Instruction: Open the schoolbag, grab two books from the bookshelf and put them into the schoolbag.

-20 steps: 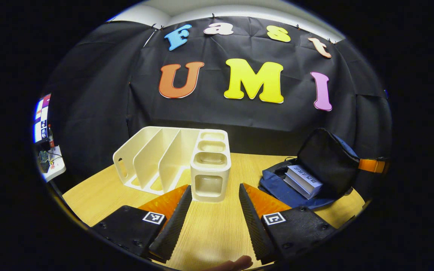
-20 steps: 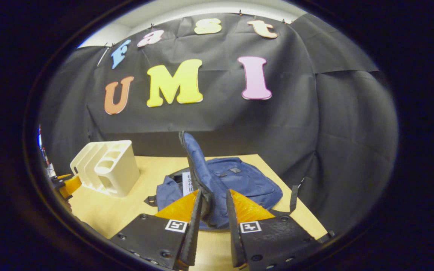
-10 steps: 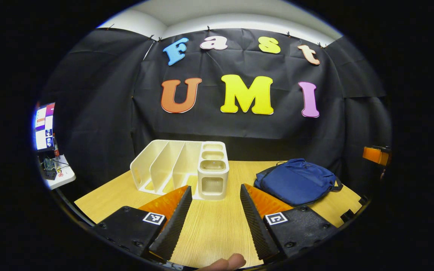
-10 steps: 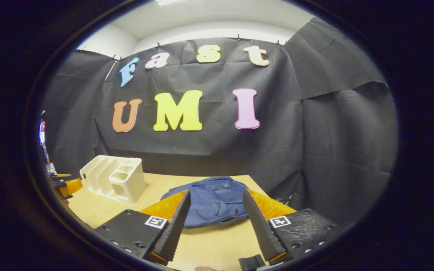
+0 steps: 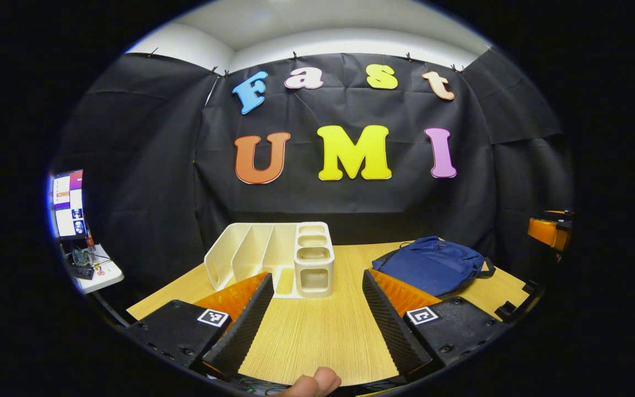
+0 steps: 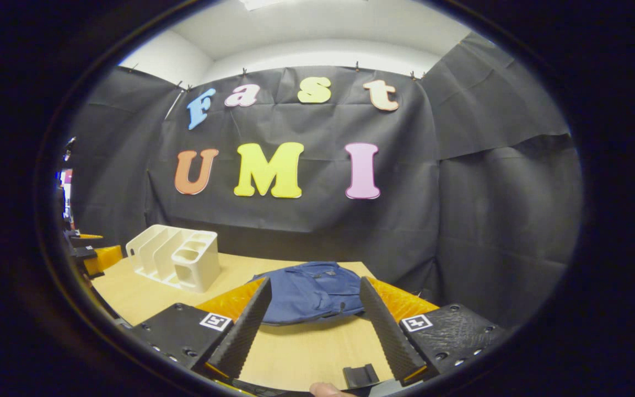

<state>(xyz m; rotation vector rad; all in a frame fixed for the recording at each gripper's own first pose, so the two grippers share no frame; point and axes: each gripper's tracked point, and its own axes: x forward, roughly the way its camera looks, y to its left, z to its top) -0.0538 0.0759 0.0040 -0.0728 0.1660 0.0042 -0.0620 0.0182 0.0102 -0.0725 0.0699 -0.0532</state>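
The blue schoolbag (image 5: 433,267) (image 6: 309,289) lies flat on the wooden table (image 5: 317,336), its flap down. The white bookshelf rack (image 5: 270,256) (image 6: 177,264) stands to the bag's left; the slots I can see hold nothing. My left gripper (image 5: 317,274) is open, held back from the rack above the table's near part. My right gripper (image 6: 315,280) is open too, set back from the bag with nothing between its fingers. Part of the right gripper (image 5: 549,231) shows at the far right of the left gripper view, and the left gripper (image 6: 94,256) at the left edge of the right gripper view.
A lit monitor (image 5: 68,203) and a small white side table (image 5: 97,273) with clutter stand off the left of the table. Black cloth walls close the back and right. A thumb (image 5: 315,381) shows at the bottom edge.
A second ago the right gripper held the bag's flap up, with books showing inside. It let go, the flap fell flat, and both grippers drew back from the table.
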